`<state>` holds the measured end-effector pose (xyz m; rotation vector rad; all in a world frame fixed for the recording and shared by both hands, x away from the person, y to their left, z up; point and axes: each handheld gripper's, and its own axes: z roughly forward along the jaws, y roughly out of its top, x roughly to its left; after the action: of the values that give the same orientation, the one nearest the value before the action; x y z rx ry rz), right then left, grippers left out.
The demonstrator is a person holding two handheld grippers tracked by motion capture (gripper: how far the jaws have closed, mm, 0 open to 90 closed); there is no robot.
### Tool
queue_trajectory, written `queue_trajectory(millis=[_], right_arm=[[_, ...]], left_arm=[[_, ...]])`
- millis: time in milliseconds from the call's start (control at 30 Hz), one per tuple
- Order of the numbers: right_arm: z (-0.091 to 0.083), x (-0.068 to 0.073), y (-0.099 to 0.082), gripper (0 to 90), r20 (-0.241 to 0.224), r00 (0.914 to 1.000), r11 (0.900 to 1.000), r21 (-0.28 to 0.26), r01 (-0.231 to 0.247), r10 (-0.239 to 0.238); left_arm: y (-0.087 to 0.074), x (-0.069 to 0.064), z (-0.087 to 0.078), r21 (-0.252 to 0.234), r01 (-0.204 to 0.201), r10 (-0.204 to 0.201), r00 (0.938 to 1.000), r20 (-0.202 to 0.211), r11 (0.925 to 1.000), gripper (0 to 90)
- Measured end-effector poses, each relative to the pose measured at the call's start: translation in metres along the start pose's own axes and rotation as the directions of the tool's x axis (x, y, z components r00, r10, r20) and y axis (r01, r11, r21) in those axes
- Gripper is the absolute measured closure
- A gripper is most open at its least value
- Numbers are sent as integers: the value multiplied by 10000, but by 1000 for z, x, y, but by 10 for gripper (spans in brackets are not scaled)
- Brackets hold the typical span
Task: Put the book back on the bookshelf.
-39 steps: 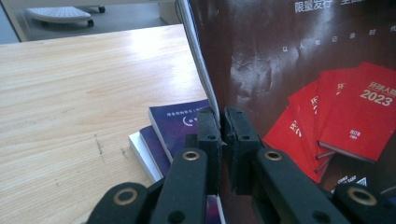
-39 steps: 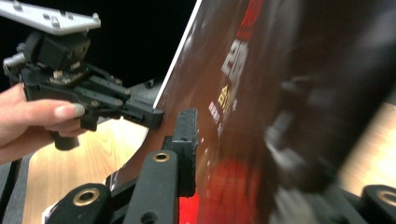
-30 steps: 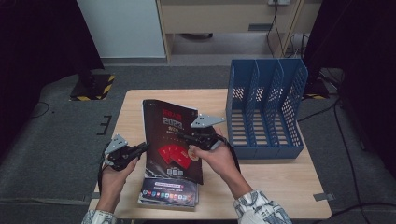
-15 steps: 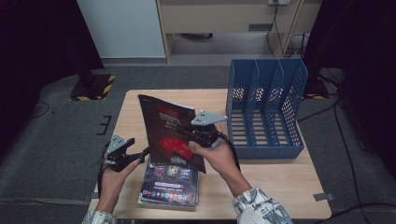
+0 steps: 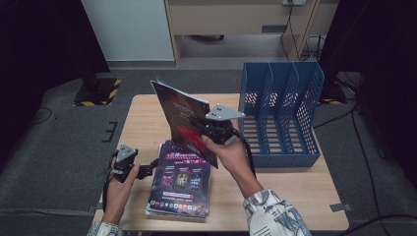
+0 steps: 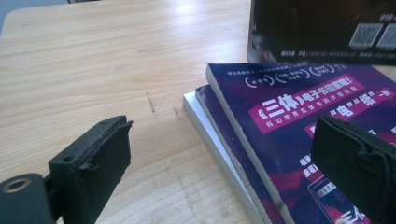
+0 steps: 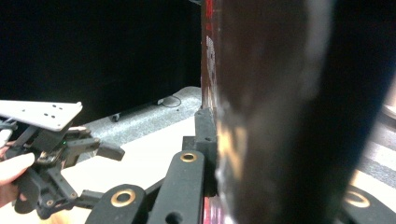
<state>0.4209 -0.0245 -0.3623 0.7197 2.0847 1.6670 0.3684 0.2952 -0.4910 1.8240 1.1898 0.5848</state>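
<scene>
Since a second ago, when the magazine (image 5: 183, 120) lay nearly flat on the stack (image 5: 180, 178), we see it tipped up on edge and lifted off that stack, standing steeply in the right gripper (image 5: 199, 129) above the middle of the desk (image 5: 142, 123). The right gripper is clenched on the magazine's lower right part; in the right gripper view one black pad presses flat against the dark, blurred cover (image 7: 271, 116). The left gripper (image 5: 153, 167), which pinched the magazine's left edge before, has just been opening and now stands released with nothing between its jaws, low at the stack's left edge near the desk's front left corner; in the left gripper view its pads sit wide apart, one over bare wood (image 6: 84, 60), the other over the top book of the stack (image 6: 299, 121). We see the magazine as thin and glossy, its cover dark with a red picture in the middle and pale lettering near the top, its lower edge hanging just above the stack. The stack of purple-covered books stays at the desk's front edge, left of centre. The blue file rack (image 5: 282, 115) stands unchanged along the desk's right edge, well apart from the magazine's free side, its slots open toward us.
</scene>
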Motion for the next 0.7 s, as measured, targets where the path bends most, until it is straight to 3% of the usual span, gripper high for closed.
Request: queue_trajectory(millis=[433,700], right_arm=[[-2,-19,5,871,756,9964,9992,-168,-359,371],[-12,-20,13,871,908,9944,9981,-361,-504,535]], left_arm=[[-3,3,1,236,158,-157,9998,-75,9996,49],[-4,3,2,374,147,-143,9998,-120,9992,50]])
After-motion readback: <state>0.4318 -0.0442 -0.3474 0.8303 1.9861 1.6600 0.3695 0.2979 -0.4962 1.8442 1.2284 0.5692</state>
